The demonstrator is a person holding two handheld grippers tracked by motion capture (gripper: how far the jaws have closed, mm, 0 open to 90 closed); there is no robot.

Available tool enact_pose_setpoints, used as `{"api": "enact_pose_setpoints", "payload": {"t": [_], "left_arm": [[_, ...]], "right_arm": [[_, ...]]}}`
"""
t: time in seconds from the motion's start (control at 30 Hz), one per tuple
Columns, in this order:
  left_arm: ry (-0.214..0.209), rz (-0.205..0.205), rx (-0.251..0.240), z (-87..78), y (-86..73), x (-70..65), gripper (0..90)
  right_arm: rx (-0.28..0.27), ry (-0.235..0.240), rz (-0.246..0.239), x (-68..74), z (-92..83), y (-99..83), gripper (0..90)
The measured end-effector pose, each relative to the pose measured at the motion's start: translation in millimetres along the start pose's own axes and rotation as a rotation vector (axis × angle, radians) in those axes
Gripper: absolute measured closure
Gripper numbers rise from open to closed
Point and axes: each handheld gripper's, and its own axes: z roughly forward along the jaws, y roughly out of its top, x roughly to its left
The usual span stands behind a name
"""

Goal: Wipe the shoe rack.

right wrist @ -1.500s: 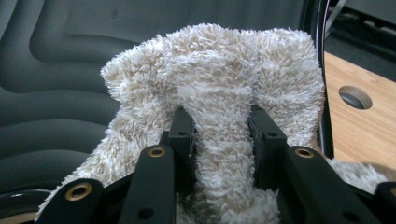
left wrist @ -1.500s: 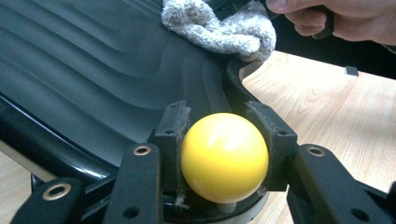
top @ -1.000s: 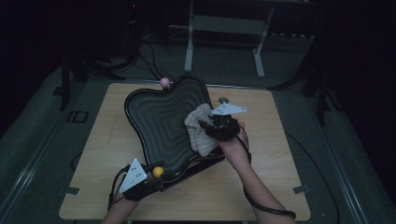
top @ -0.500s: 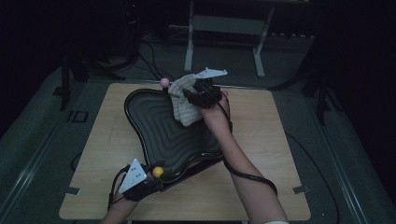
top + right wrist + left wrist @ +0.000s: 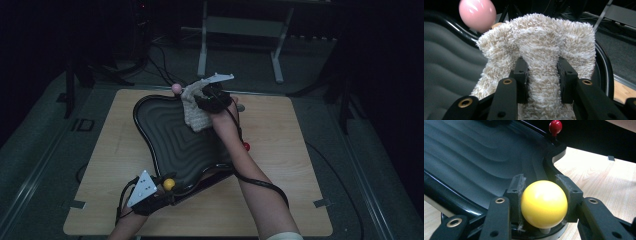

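The right claw (image 5: pixel 202 100) has carried the fluffy cloth (image 5: pixel 196 112) to the black tray's (image 5: pixel 165 137) far rim beside the pink knob (image 5: pixel 176 89), clamped on it; the left claw (image 5: pixel 544 195) clamps the tray's yellow knob (image 5: pixel 544 203).

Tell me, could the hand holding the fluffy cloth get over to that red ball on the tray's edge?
Probably yes. The right gripper, shut on the cloth, is at the tray's far rim by the pink ball. The red ball sits just beside that same forearm, with nothing between, though the cloth fills the jaws.
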Motion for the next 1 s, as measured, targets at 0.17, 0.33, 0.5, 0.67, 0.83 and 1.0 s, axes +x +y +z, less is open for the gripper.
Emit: {"api": "enact_pose_setpoints", "payload": {"t": [0.17,0.33,0.5,0.67,0.83,1.0], "left_arm": [[0.002,-0.001,-0.001,0.0,-0.1,-0.3,59.5],[0.002,0.0,0.0,0.1,0.0,-0.3,59.5],[0.004,0.0,0.001,0.1,0.0,-0.3,59.5],[0.003,-0.001,0.0,0.1,0.0,-0.3,59.5],[0.004,-0.003,0.0,0.1,0.0,-0.5,59.5],[0.005,-0.004,0.0,0.2,0.1,-0.8,59.5]], "right_arm": [[-0.005,-0.002,0.009,-1.1,-6.8,-14.9,66.4],[0.0,0.009,0.007,-0.9,-15.9,-31.5,66.3],[0.002,0.021,0.0,1.1,-26.3,-50.5,66.2],[0.004,0.031,0.011,3.1,-34.7,-65.6,66.1],[0.011,0.036,0.007,7.2,-47.8,-88.2,66.0],[0.022,0.043,-0.015,10.4,-56.1,-101.9,66.1]]}}
